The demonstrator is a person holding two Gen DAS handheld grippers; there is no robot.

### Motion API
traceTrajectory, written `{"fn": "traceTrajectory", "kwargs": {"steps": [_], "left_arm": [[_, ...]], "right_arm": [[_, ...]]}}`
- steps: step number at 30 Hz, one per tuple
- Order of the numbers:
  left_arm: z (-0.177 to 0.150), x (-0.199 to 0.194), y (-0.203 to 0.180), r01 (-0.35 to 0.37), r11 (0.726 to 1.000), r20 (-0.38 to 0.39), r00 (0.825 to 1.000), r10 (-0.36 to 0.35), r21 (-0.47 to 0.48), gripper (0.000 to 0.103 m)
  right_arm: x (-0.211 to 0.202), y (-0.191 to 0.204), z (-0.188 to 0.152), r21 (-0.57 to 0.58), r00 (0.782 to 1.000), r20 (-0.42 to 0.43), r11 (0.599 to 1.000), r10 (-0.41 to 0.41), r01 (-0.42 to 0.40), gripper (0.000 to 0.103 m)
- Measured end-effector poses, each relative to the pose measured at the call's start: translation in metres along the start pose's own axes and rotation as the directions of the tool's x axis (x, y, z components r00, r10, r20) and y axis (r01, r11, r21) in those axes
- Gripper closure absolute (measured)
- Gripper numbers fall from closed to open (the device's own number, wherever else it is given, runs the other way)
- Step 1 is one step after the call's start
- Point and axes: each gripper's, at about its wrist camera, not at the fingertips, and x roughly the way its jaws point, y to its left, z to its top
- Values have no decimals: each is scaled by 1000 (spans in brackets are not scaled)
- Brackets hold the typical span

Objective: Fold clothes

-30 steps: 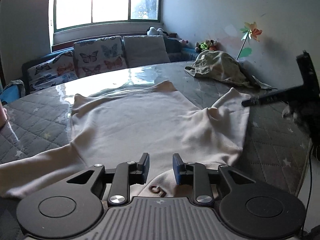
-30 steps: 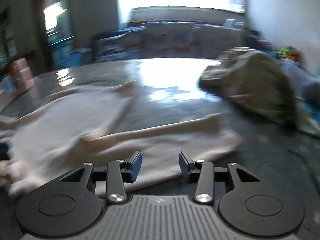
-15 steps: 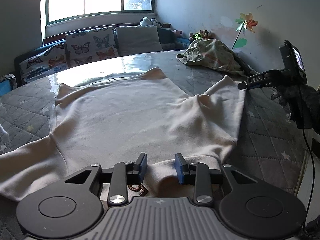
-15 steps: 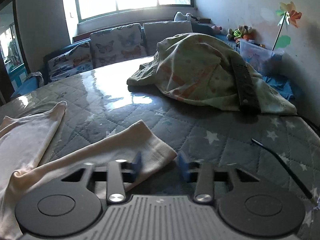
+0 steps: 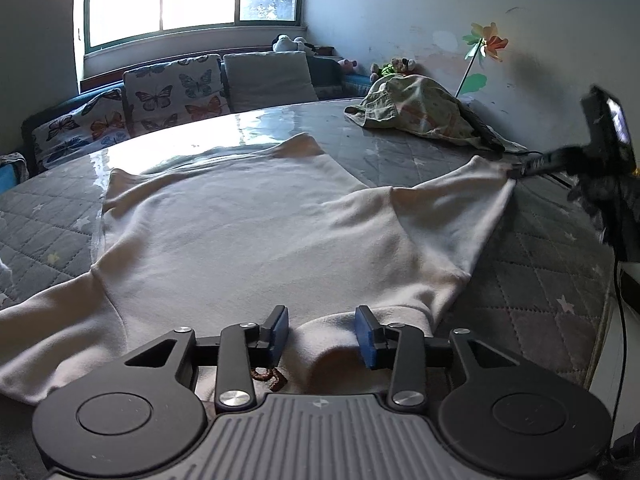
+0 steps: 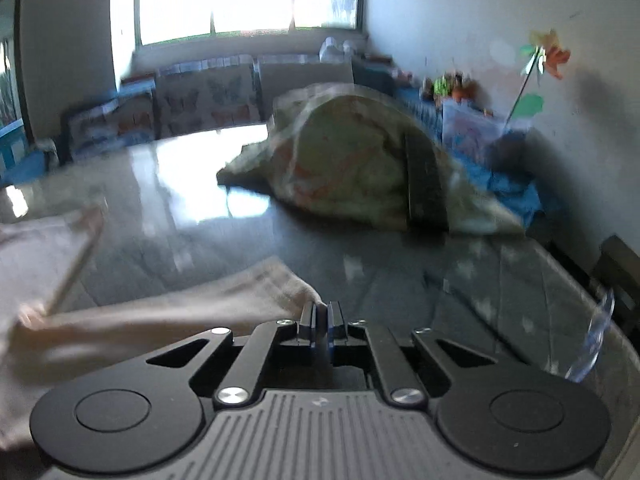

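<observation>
A cream sweatshirt (image 5: 248,216) lies spread flat on the grey quilted mattress (image 5: 532,280). My left gripper (image 5: 322,330) hovers at its near edge by the collar. Its jaws are opening, and a hump of collar fabric (image 5: 332,334) sits loose between the blue pads (image 5: 366,336). One sleeve (image 5: 452,208) stretches out to the right. My right gripper (image 5: 516,170) is at that sleeve's end. In the right wrist view the right gripper (image 6: 320,312) is shut on the corner of the sleeve cuff (image 6: 280,284).
A green patterned cloth heap (image 5: 416,114) (image 6: 352,160) lies at the far right with a dark flat bar (image 6: 424,176) on it. Butterfly cushions (image 5: 172,96) line the back. A pinwheel (image 5: 486,42) leans on the wall. The mattress edge (image 5: 604,320) and a cable (image 5: 622,312) run along the right.
The right gripper came down to the sleeve end and closed on the cuff. The left jaws spread wider over the collar fabric, and the sleeve is now drawn out to the right.
</observation>
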Motion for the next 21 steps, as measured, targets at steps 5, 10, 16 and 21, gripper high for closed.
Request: {"fn": "traceTrajectory", "kwargs": {"steps": [5,10,16,21], "left_arm": [[8,-7,7,-20,1000,12,1000,20,2,63],[26,-8,31,-90,995,16,996,91,-49,63],[40,4,73,-173,976,-8,985,174,-133,63],[37,17,107,-218,953,-67,976,209,-210,63]], "right_arm": [[-11,7,9,-14,999,13,999,31,-31,85],[-32,48,25,-114,978,22,972,209,-206,81],[-40,120,27,-253,888,-61,854,456,-455,81],[-30,176,18,-338,827,-165,757,537,-559,80]]}}
